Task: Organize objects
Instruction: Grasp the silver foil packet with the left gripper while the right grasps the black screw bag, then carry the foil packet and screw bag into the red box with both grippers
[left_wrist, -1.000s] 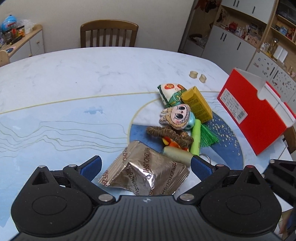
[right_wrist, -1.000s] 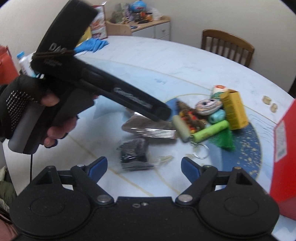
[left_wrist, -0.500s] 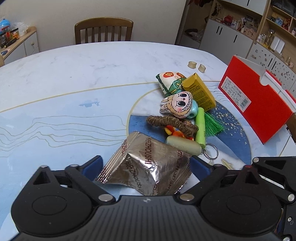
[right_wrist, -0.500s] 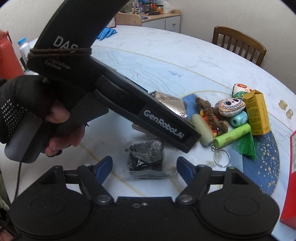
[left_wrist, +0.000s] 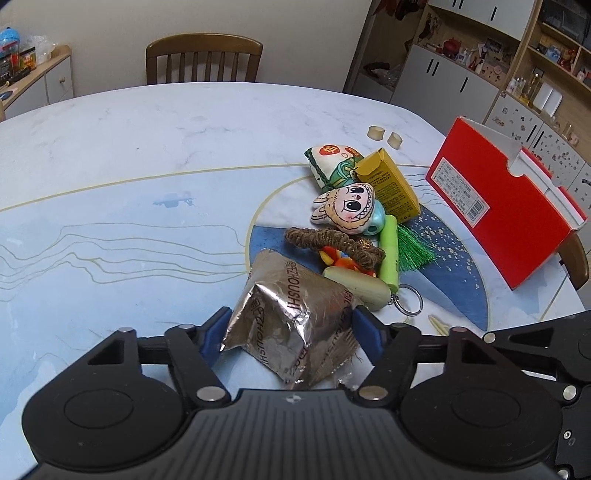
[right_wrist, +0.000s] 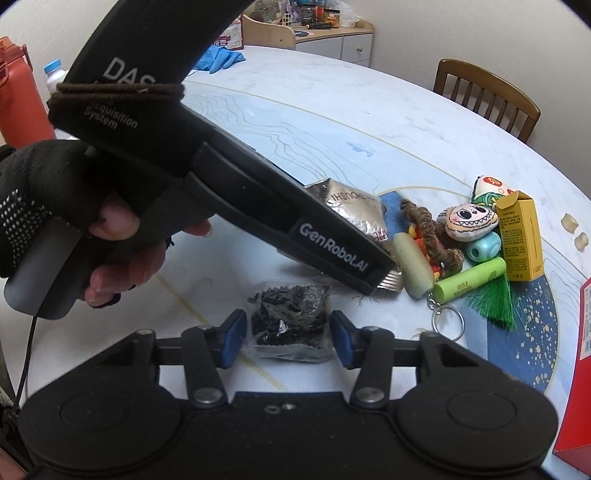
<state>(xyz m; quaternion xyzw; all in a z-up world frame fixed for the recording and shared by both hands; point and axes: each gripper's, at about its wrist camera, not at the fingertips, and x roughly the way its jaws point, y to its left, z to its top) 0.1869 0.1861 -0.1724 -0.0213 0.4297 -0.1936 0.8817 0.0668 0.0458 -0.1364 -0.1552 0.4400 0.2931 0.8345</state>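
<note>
Pinching the crinkled silver foil snack packet (left_wrist: 291, 325) near the table's (left_wrist: 110, 206) front edge, the left gripper (left_wrist: 291, 332) could crush it, while the right gripper (right_wrist: 288, 338) brackets, jaws apart, the clear dark-filled pouch (right_wrist: 290, 325).

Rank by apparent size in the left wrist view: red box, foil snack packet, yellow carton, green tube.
1-2. red box and foil snack packet: alike, and the packet's nearness inflates it.
3. yellow carton
4. green tube
</note>
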